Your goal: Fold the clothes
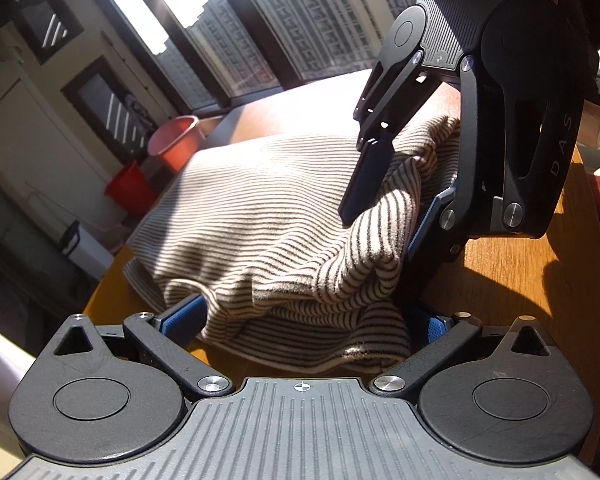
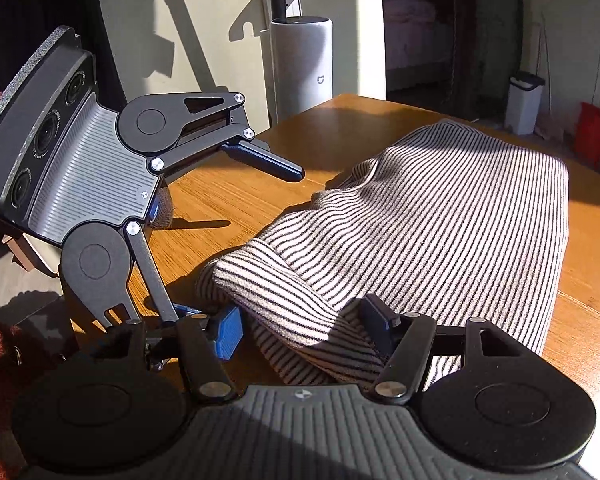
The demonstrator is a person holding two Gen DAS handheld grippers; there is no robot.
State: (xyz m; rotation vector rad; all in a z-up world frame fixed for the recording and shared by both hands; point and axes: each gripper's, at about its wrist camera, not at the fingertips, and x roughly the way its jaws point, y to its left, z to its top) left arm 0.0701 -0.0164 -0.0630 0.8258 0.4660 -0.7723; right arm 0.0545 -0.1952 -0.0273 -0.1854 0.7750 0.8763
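We hold the striped garment (image 2: 440, 216) on the wooden table (image 2: 236, 196); its bunched near end lies between our right gripper (image 2: 304, 328)'s spread jaws, and our left gripper (image 1: 308, 320)'s spread jaws straddle a fold; whether the pads press we cannot tell; bare table lies at nine o'clock; windows (image 1: 284, 40) at twelve.

One striped garment (image 2: 440, 216), two grippers (image 1: 300, 320) (image 2: 300, 332)
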